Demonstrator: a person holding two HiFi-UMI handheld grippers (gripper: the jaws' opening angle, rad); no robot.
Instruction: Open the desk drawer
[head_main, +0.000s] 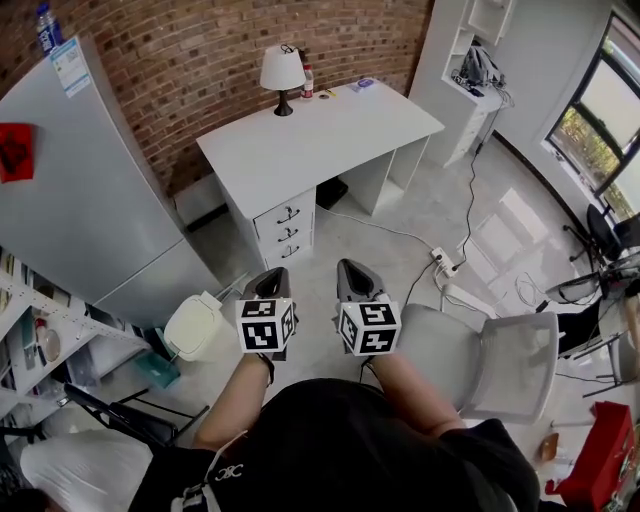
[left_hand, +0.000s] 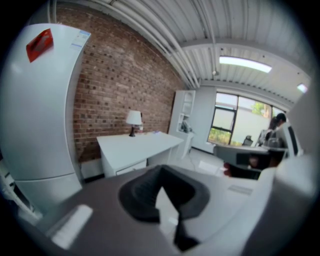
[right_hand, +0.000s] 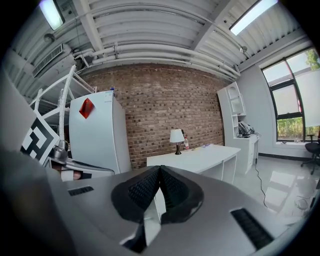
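Both hand-held grippers were held side by side in front of the person. The left hand-held gripper (head_main: 271, 274) and the right hand-held gripper (head_main: 353, 267) each had its jaws closed together with nothing between them, and both pointed toward the white surface (head_main: 330, 130) ahead. A pale chair (head_main: 500, 365) stood just to the right of the right one. Past a stretch of floor (head_main: 400, 250) came the stack of three drawers (head_main: 287, 232) under the surface's left end. All three were shut, with dark handles facing the person, well apart from both grippers. A lamp (head_main: 283, 78) stood at the surface's far edge, near the brick wall (head_main: 200, 60). A grey fridge (head_main: 90, 200) stood to the left.
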